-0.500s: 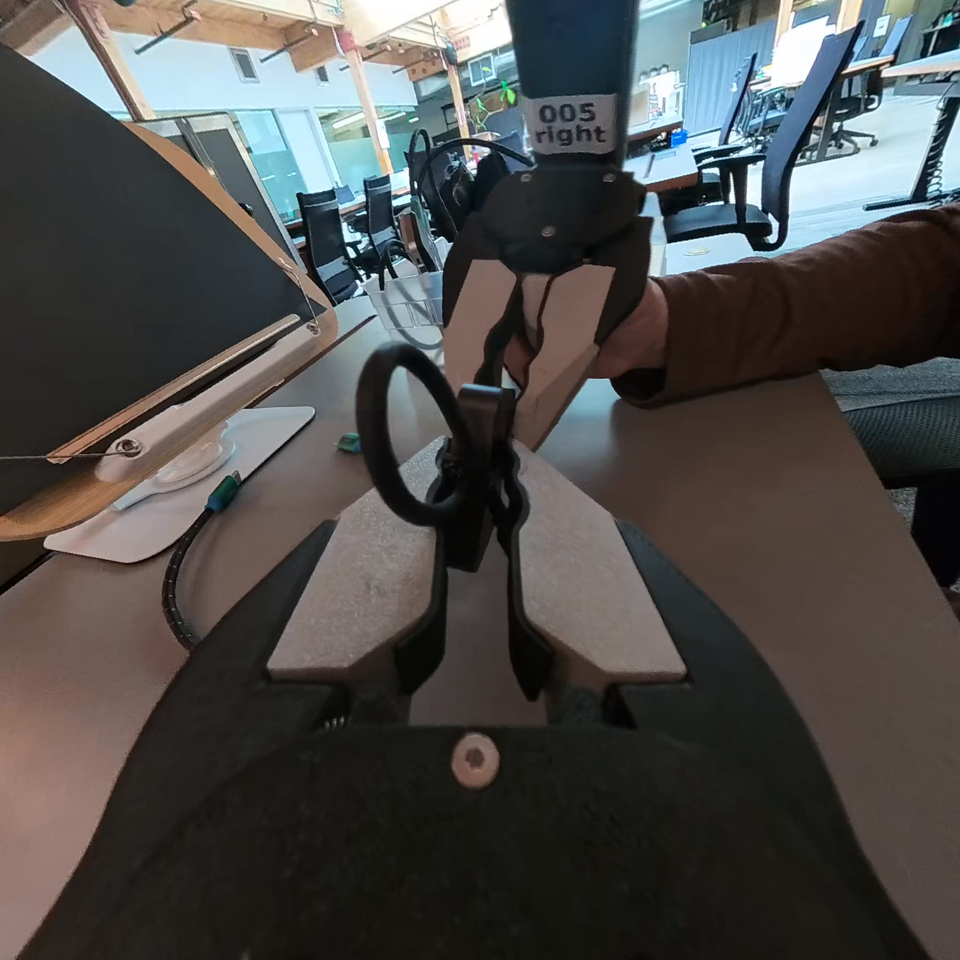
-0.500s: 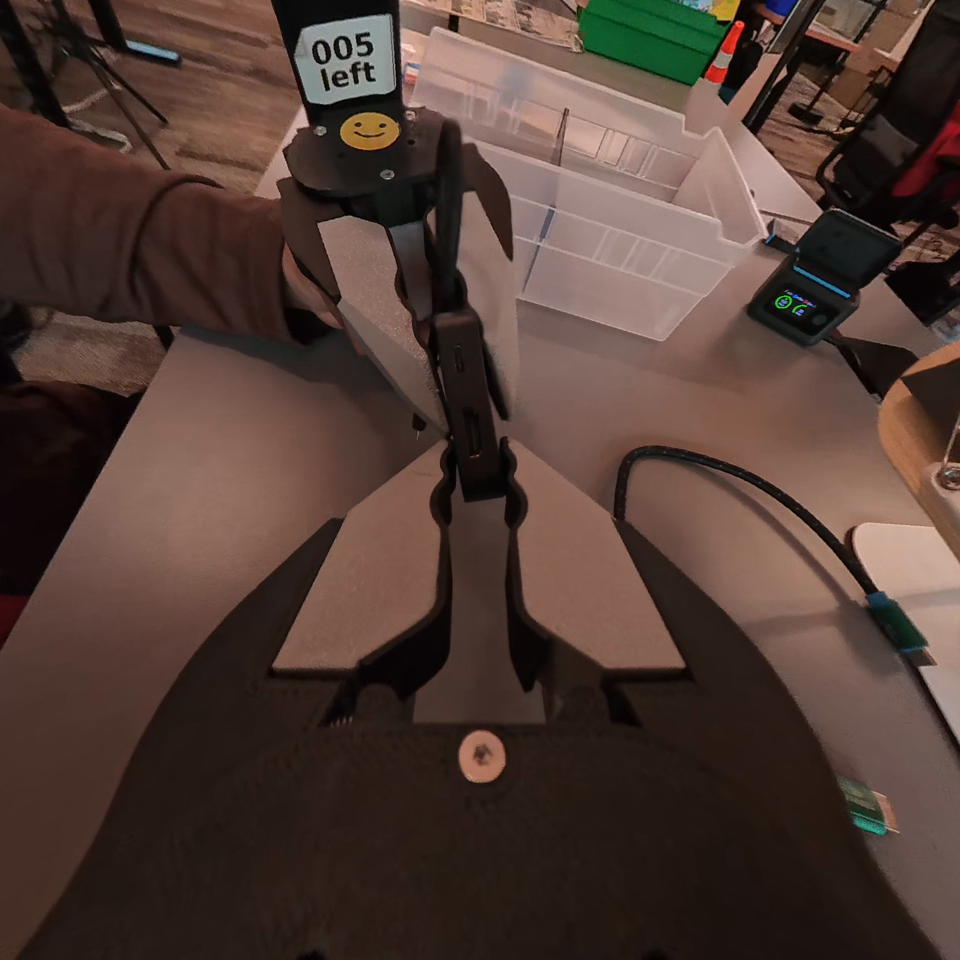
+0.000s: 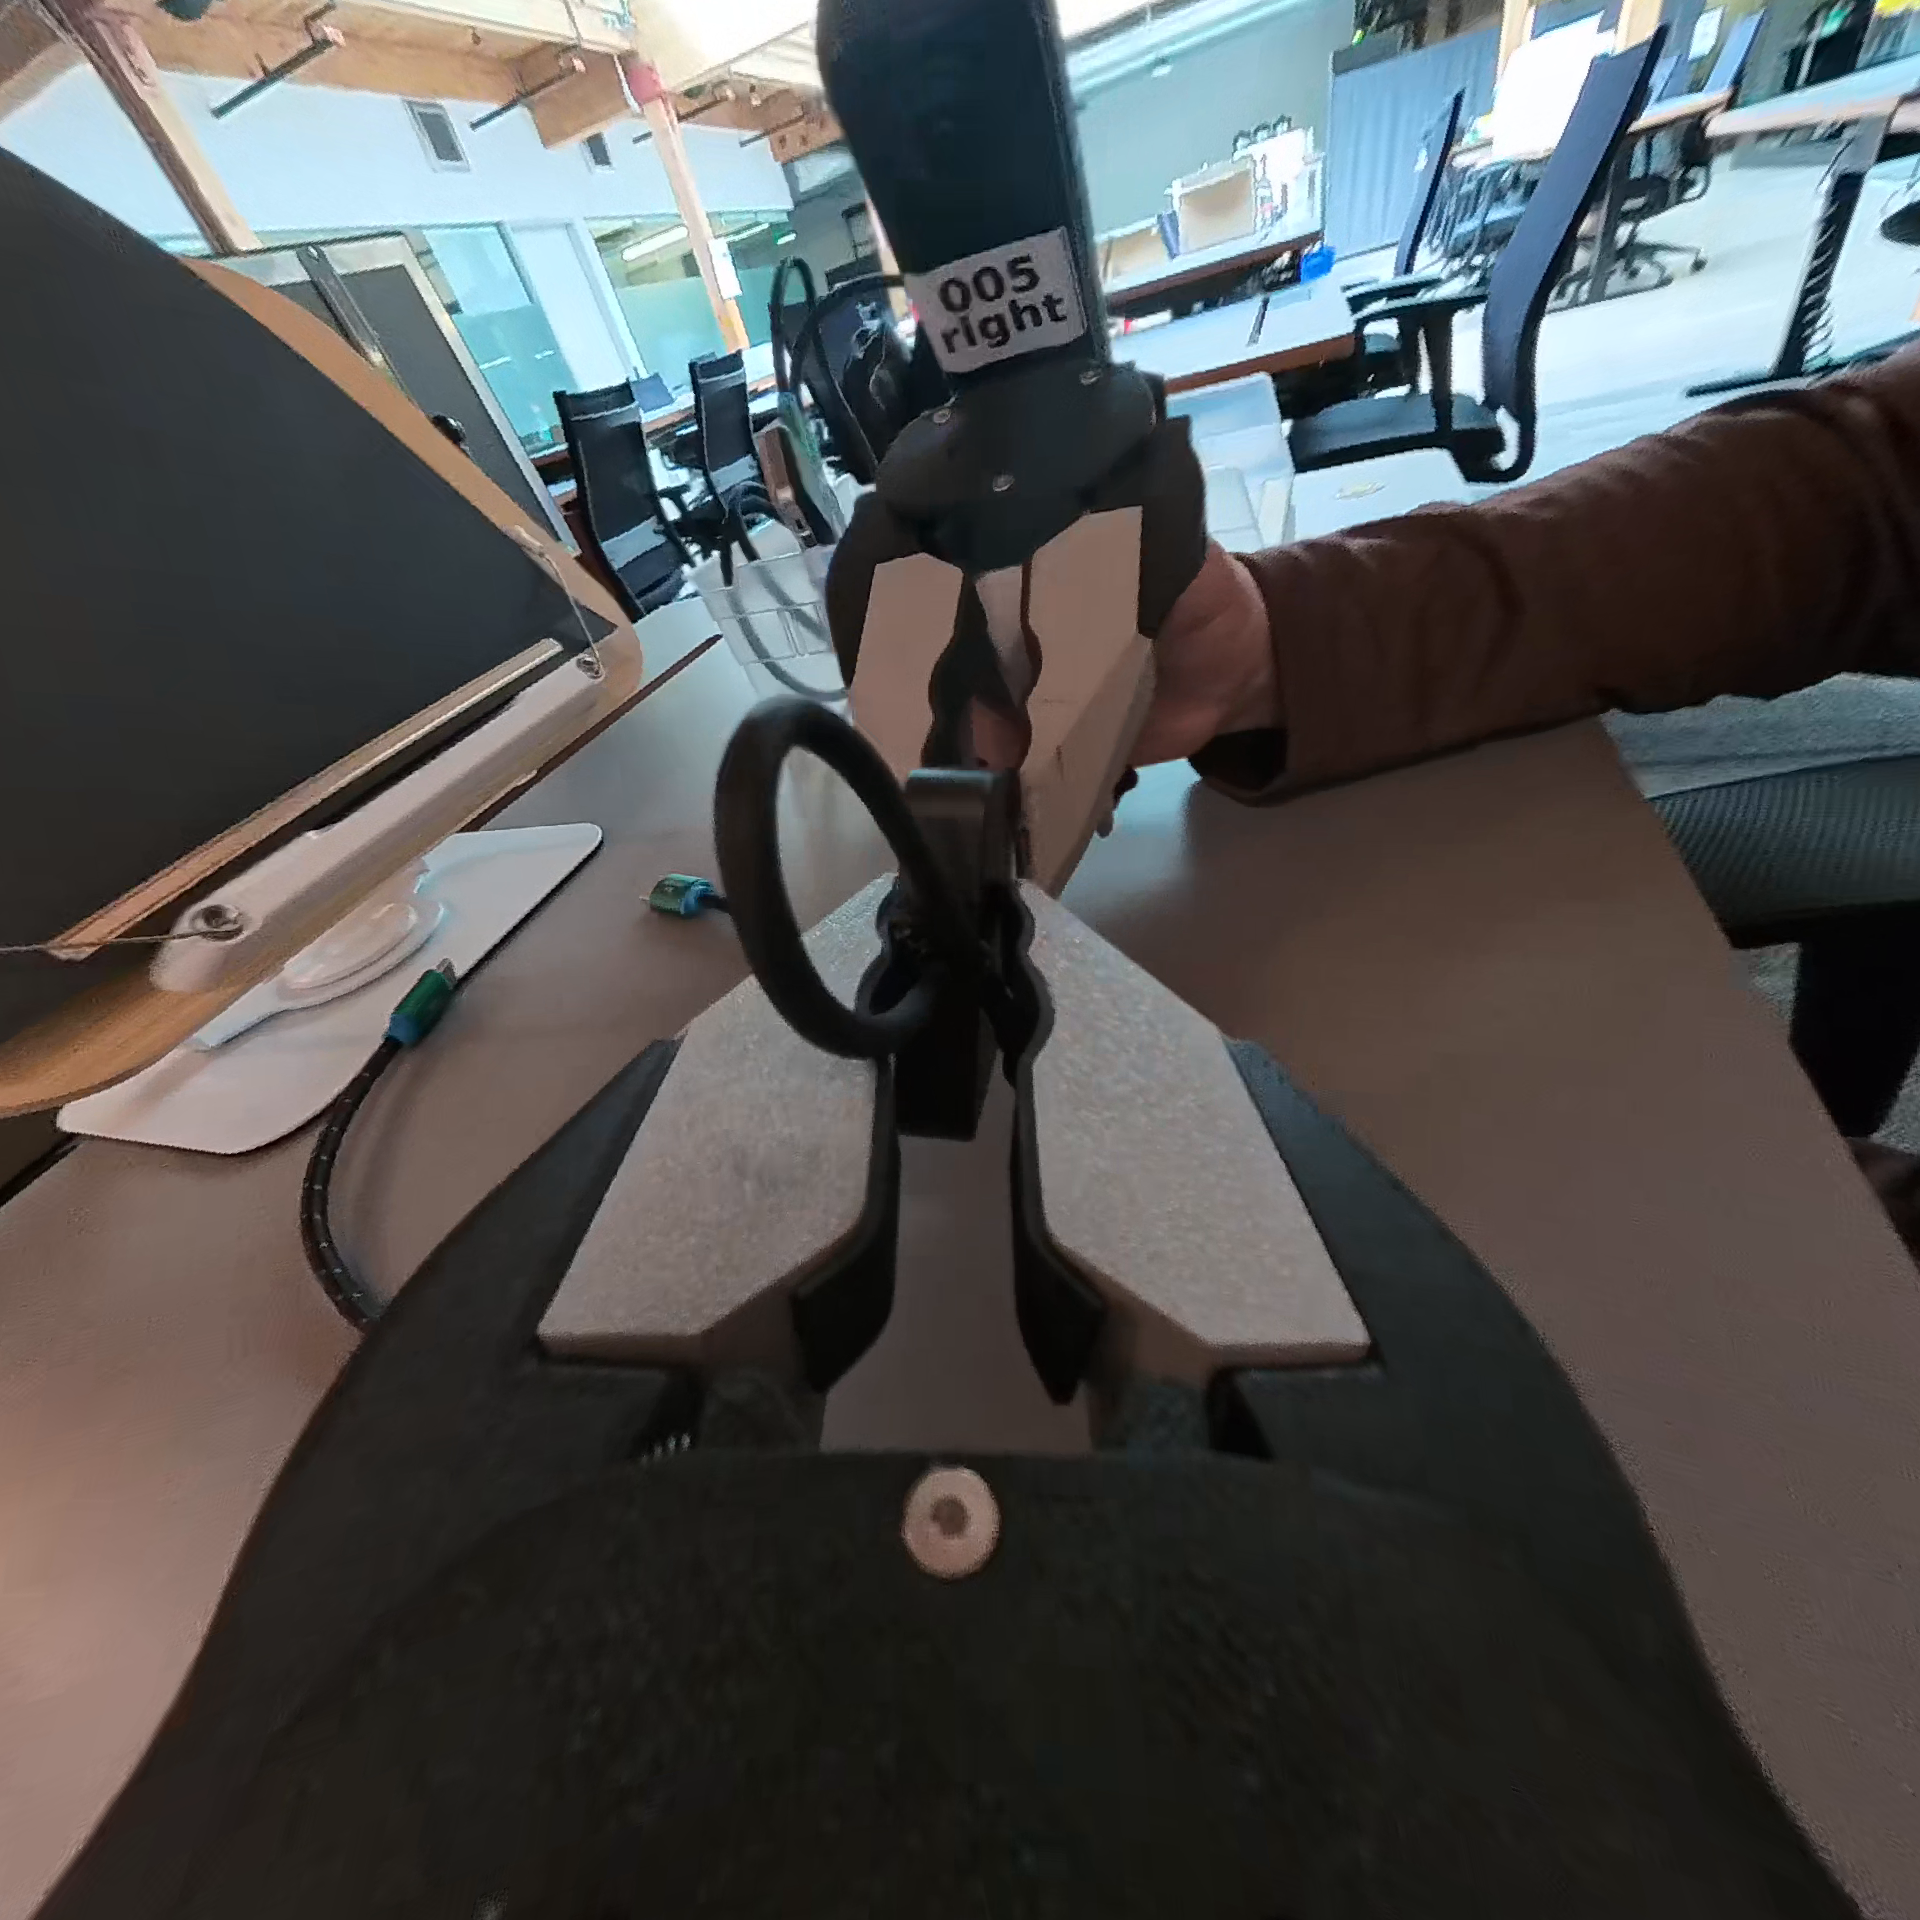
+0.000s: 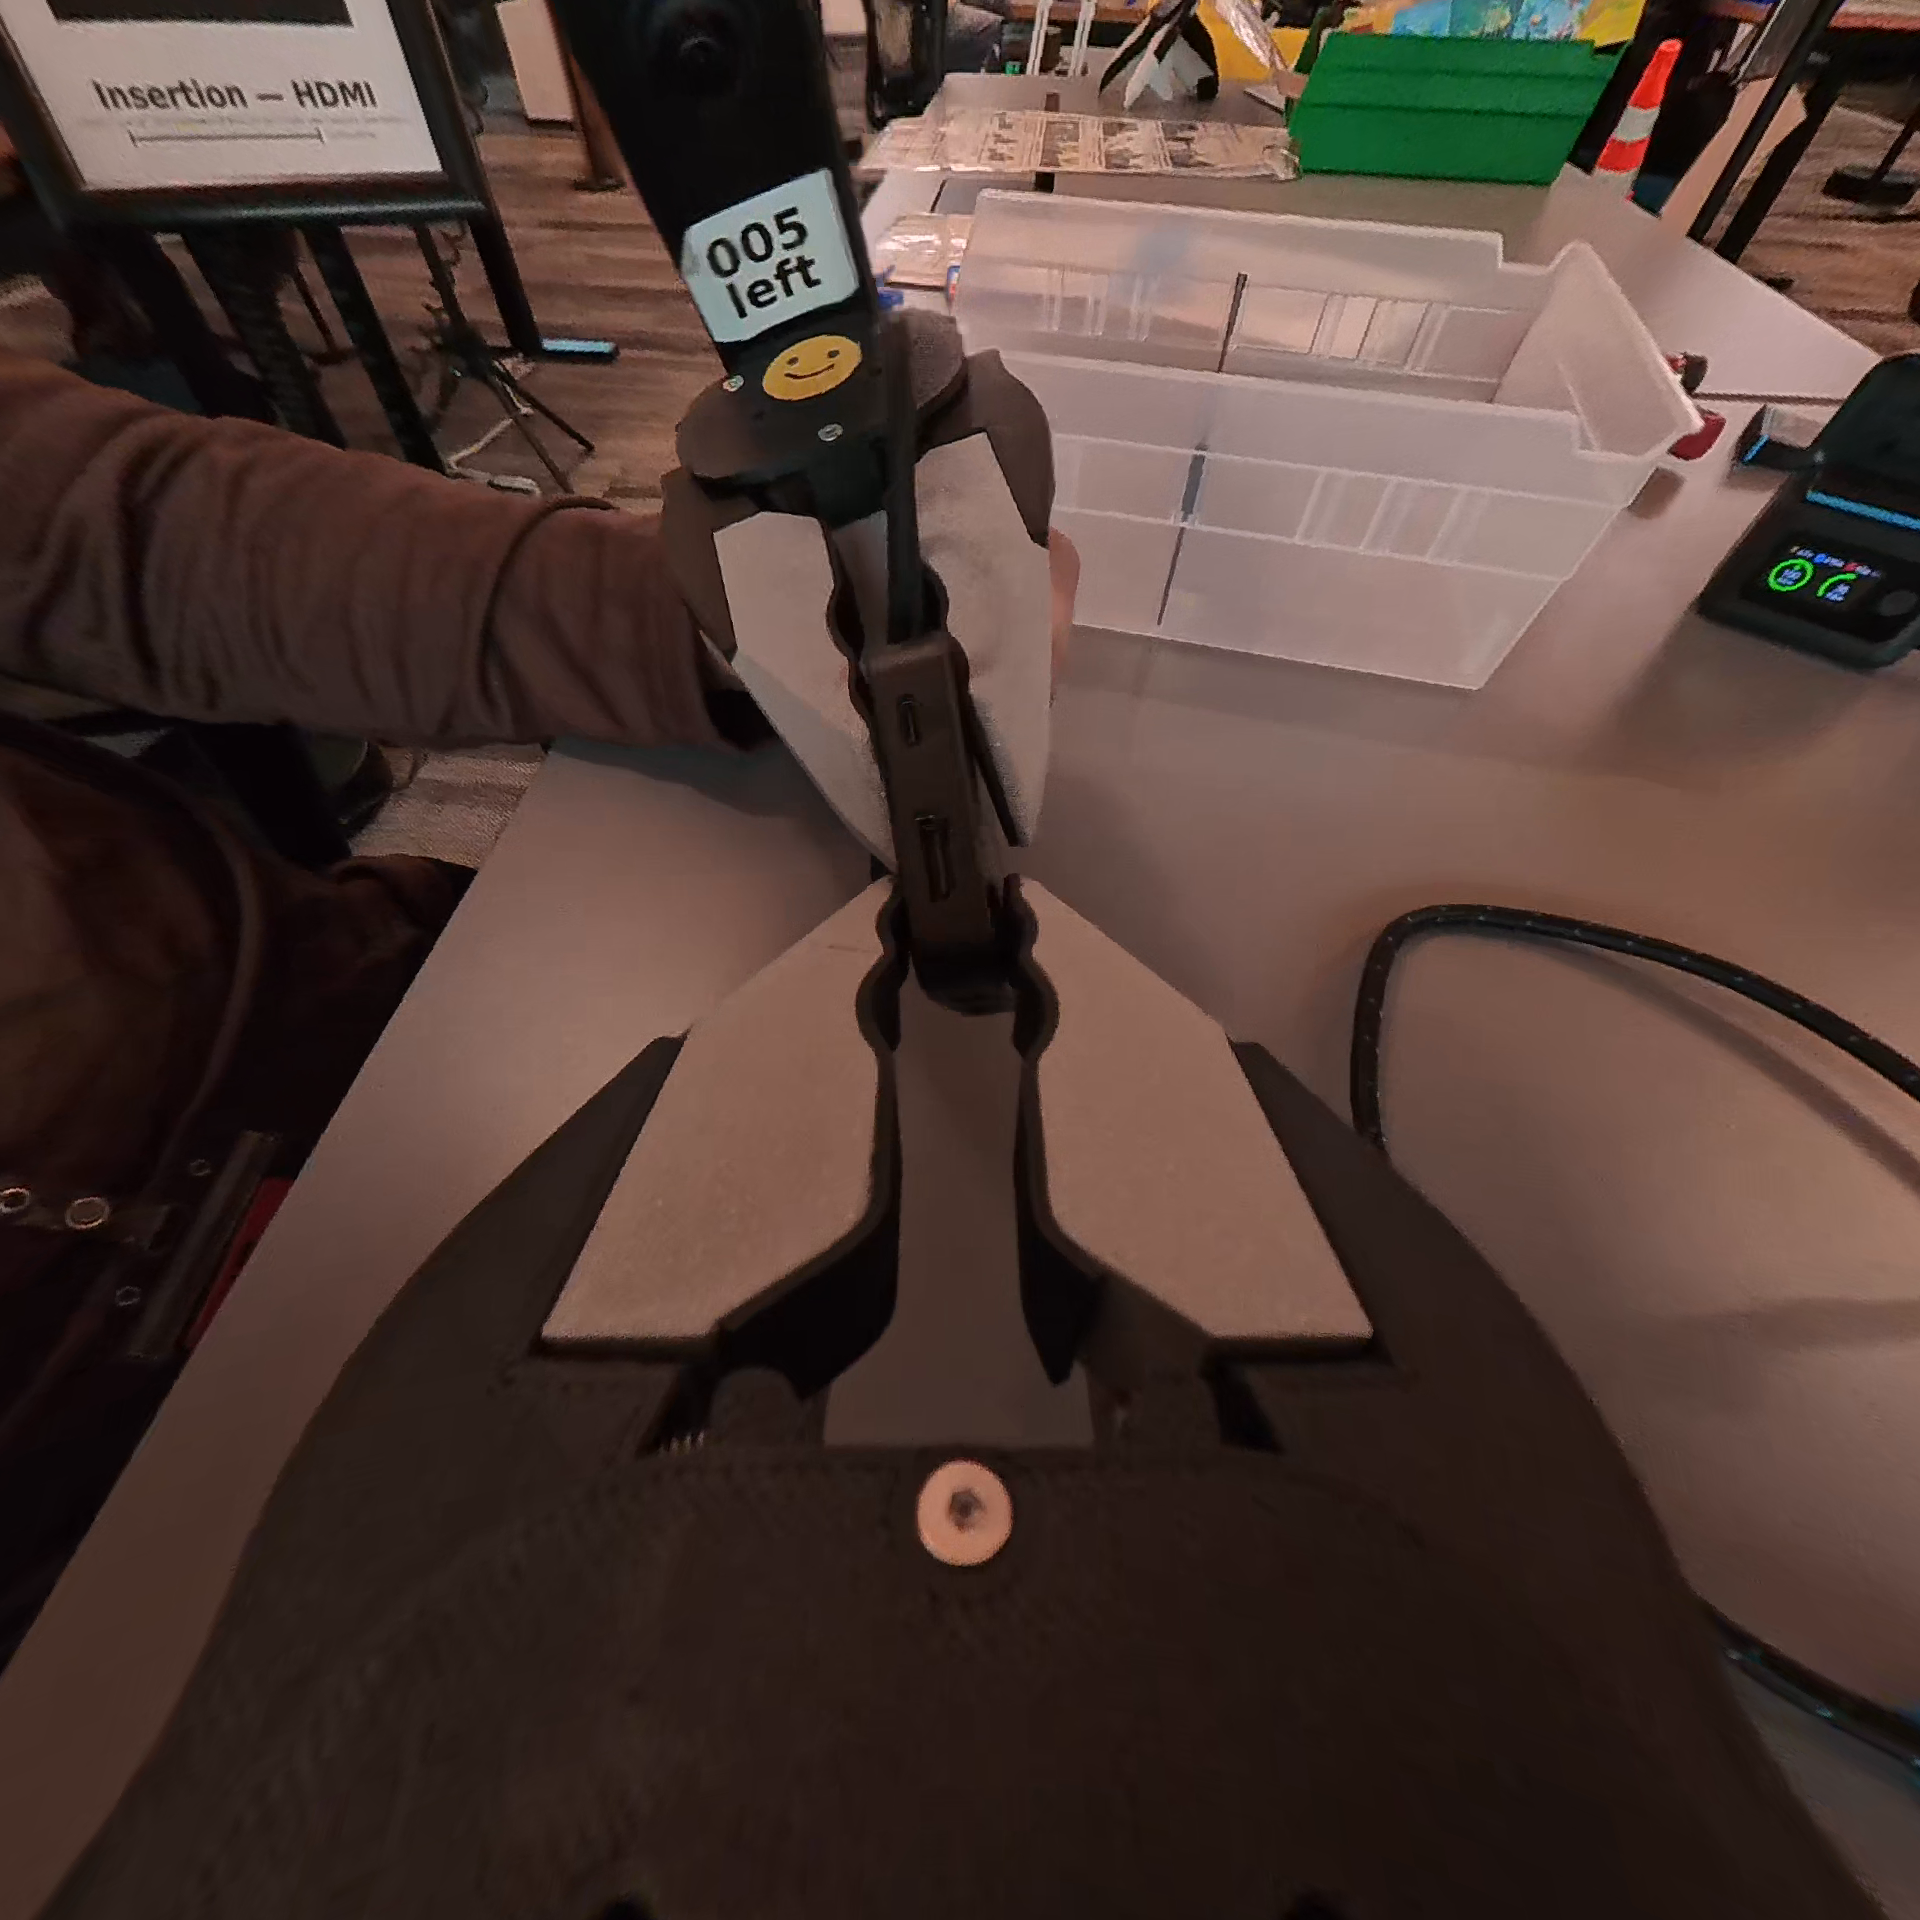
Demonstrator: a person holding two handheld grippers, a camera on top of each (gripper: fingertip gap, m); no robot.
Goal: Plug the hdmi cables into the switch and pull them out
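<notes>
A slim black switch (image 3: 943, 1081) with ports along its edge (image 4: 935, 790) is held between both grippers above the grey table (image 4: 1351, 810). Its own black cable curls in a loop (image 3: 746, 873). My left gripper (image 3: 954, 925) is shut on one end of the switch. My right gripper (image 4: 956, 940) is shut on the other end, and it faces me in the left wrist view (image 3: 1013, 821). A braided black hdmi cable (image 3: 327, 1174) with a green plug (image 3: 421, 1003) lies loose on the table; it also shows in the right wrist view (image 4: 1367, 1029). A second plug (image 3: 675, 894) lies farther back.
A dark monitor (image 3: 208, 468) on a white stand (image 3: 260, 1060) fills the left side. A clear plastic bin (image 4: 1299, 520) stands behind the grippers, with a small lit device (image 4: 1829, 592) to its right. A framed sign (image 4: 239, 94) stands beyond the table. The grippers are tip to tip, or close to it.
Both grippers keep their hold on the switch. The right wrist view has swung up and left, so the loose plugs have left it.
</notes>
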